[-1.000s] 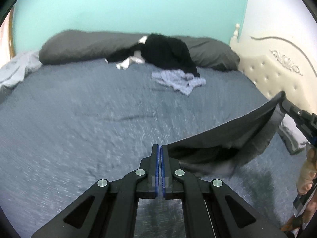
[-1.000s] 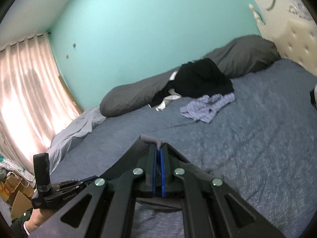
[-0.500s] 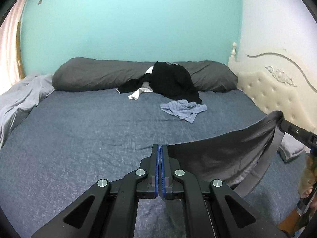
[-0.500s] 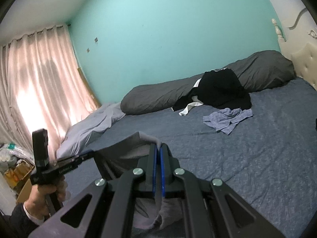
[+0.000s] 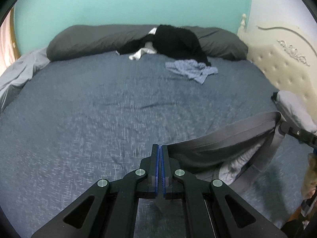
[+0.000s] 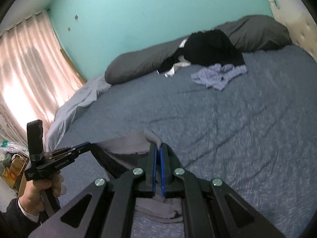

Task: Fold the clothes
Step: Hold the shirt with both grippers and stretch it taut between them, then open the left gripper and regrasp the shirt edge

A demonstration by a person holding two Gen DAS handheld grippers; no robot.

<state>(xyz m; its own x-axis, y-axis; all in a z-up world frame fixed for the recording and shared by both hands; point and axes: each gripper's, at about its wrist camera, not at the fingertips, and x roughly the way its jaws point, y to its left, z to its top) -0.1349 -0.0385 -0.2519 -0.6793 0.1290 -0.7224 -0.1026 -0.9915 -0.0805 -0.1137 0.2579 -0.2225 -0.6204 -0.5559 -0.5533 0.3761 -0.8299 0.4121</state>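
1. The bedspread [image 5: 118, 103] is smeared with motion blur in both views, so the weave is mush.
2. The grey garment [image 5: 227, 146] runs down behind the left gripper [image 5: 160, 148], so its lower part is hidden.
3. The black clothes pile [image 6: 214, 47] covers part of the long pillow [image 6: 142, 63].
4. The person's hand [image 6: 39, 190] is cut off at the sleeve by the frame edge.
5. Boxes [image 6: 13, 164] by the curtain are too small to make out.

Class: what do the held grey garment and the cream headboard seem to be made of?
Grey garment: soft, matte knit fabric, probably jersey; it sags and folds between its two held ends. Cream headboard: padded, probably faux leather; button tufting, slight sheen, carved ornament above.
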